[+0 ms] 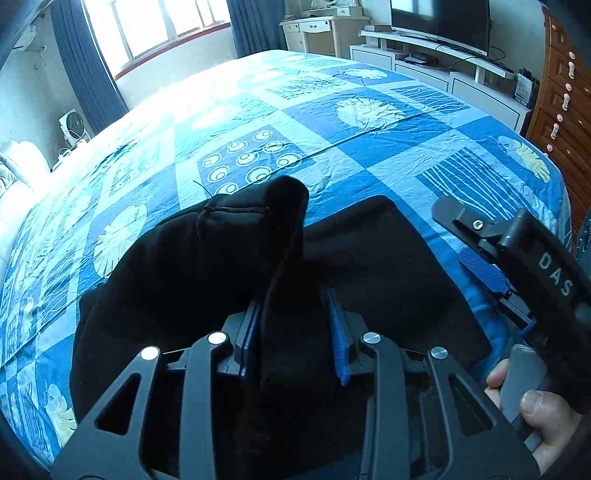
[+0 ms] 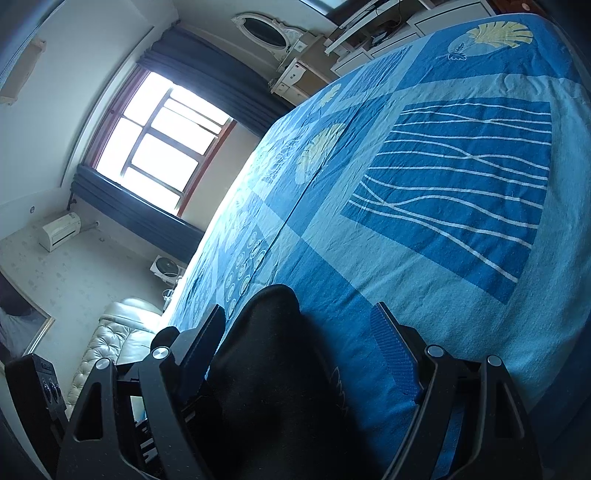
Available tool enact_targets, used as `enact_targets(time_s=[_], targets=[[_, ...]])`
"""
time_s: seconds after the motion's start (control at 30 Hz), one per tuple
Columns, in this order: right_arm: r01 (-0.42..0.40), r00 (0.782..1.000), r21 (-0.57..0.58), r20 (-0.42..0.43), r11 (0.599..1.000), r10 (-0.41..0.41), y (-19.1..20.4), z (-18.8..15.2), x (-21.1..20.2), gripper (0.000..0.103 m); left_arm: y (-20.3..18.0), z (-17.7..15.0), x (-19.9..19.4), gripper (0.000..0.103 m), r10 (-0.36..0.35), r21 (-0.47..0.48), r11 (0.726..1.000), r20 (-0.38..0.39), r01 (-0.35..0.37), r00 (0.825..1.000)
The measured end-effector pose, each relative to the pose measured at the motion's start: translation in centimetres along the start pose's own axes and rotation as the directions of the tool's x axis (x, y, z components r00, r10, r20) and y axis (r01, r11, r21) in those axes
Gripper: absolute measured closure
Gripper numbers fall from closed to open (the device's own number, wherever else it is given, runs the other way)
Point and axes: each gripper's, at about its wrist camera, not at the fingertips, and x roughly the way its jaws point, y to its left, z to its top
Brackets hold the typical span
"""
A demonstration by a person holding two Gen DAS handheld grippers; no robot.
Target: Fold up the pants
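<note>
— Left gripper [image 1: 295, 332] first: what is between its two fingers?
— One raised fold of the black pants [image 1: 229, 266]. It stands up between the two blue pads; the cloth lies against the left pad [image 1: 251, 332], while a gap shows beside the right pad, so the jaws stand apart around the fold, not clamped on it.
— And the right gripper [image 2: 303, 354]?
— Wide apart. In its own view one black bulge of the pants [image 2: 273, 369] sits between the fingers, nearer the left finger; the blue-padded right finger [image 2: 395, 354] is clear of the cloth, over the sheet. Nothing is pinched.
— How many garments?
— One pair of pants, lying just ahead of and under the left gripper on the bed [image 1: 369, 122], spread flat to the right of the raised fold.
— Where is the right gripper from the left one?
— To its right, near the pants' edge, with one hand [image 1: 535, 417] on its grey handle.
— Anything beyond?
— One blue patchwork sheet covering the bed, one window [image 2: 162, 136] with dark curtains, one television [image 1: 439, 22] far ahead.
</note>
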Motion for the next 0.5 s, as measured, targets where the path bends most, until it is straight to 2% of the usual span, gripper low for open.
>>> enact_targets(time_s=[0.03, 0.07, 0.13, 0.2, 0.3, 0.4, 0.5], targets=[[0.002, 1.000, -0.002, 0.000, 1.000, -0.002, 0.1, 0.0, 0.1, 0.023, -0.2, 0.1, -0.7, 0.060, -0.006, 0.006, 1.000, 0.016, 0.006, 1.000], [0.003, 1.000, -0.004, 0.000, 1.000, -0.003, 0.2, 0.0, 0.1, 0.023, -0.2, 0.2, -1.5, 0.051, -0.013, 0.007, 1.000, 0.039, 0.012, 0.999], [0.006, 1.000, -0.011, 0.000, 1.000, -0.006, 0.3, -0.1, 0.2, 0.023, 0.0, 0.4, -3.5, 0.042, -0.032, -0.003, 0.999, 0.100, 0.032, 0.995], [0.009, 1.000, -0.019, 0.003, 1.000, -0.009, 0.4, -0.1, 0.2, 0.023, 0.7, 0.6, -5.5, 0.029, -0.040, -0.015, 0.999, 0.153, 0.043, 0.987], [0.006, 0.999, -0.035, 0.033, 0.999, -0.005, 0.9, -0.3, -0.3, 0.023, 3.4, 0.4, -8.5, 0.016, -0.024, -0.064, 0.997, 0.236, 0.040, 0.971], [-0.002, 0.997, -0.069, 0.077, 0.998, 0.007, 1.5, -0.4, -1.2, 0.023, 7.9, -1.2, -10.4, 0.013, 0.024, -0.149, 0.989, 0.274, 0.018, 0.961], [-0.024, 0.997, -0.137, 0.063, 0.990, 0.033, 3.2, -0.5, -1.7, 0.023, 13.5, -4.0, -10.7, 0.013, 0.073, -0.244, 0.970, 0.246, -0.011, 0.967]])
